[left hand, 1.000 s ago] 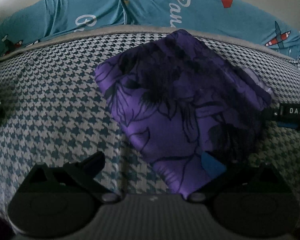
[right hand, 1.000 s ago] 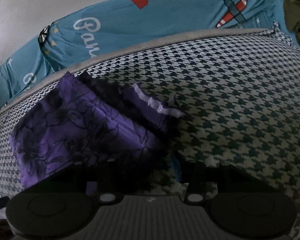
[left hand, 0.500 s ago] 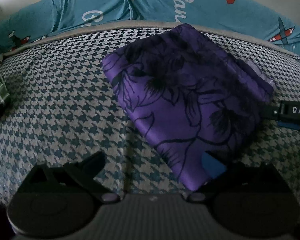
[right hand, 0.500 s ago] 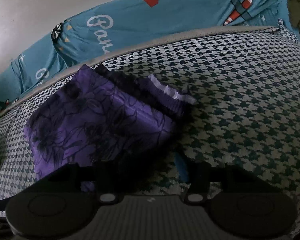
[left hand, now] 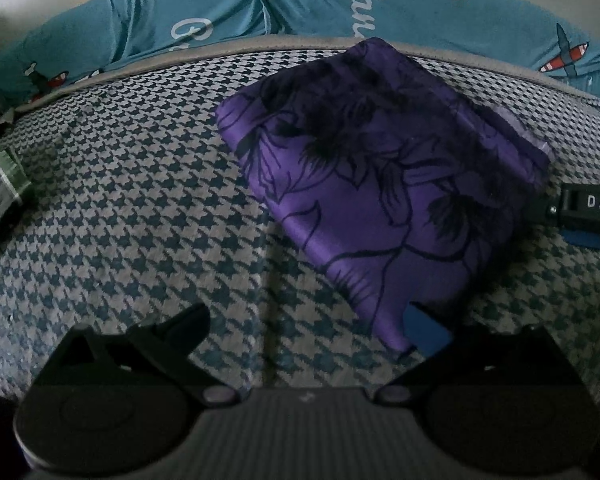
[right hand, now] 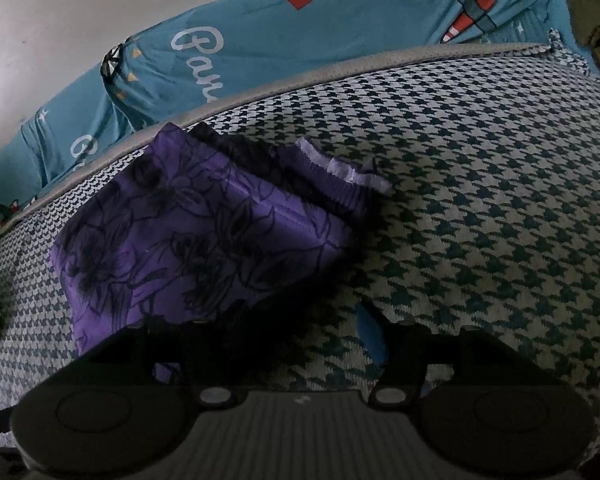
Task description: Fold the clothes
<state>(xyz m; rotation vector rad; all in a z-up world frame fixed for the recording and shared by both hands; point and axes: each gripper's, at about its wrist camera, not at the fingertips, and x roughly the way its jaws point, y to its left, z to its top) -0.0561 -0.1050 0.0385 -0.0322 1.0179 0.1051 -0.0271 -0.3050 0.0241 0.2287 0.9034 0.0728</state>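
While houndstooth mattress (left hand: pixel 132 216) lies bare leftward, the folded purple garment (left hand: pixel 380 200) sits between the wide left gripper (left hand: pixel 312 332) and wide right gripper (right hand: pixel 300 332).

A houndstooth mattress (left hand: pixel 120 220) meets a teal printed sheet (right hand: pixel 340 32) under dim light.

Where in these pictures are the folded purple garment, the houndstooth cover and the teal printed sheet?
folded purple garment (left hand: pixel 380 184): left wrist view, middle of its top face.
houndstooth cover (right hand: pixel 500 184): right wrist view, bare patch right of the garment.
teal printed sheet (right hand: pixel 340 32): right wrist view, stretch beyond the cover's grey edge.
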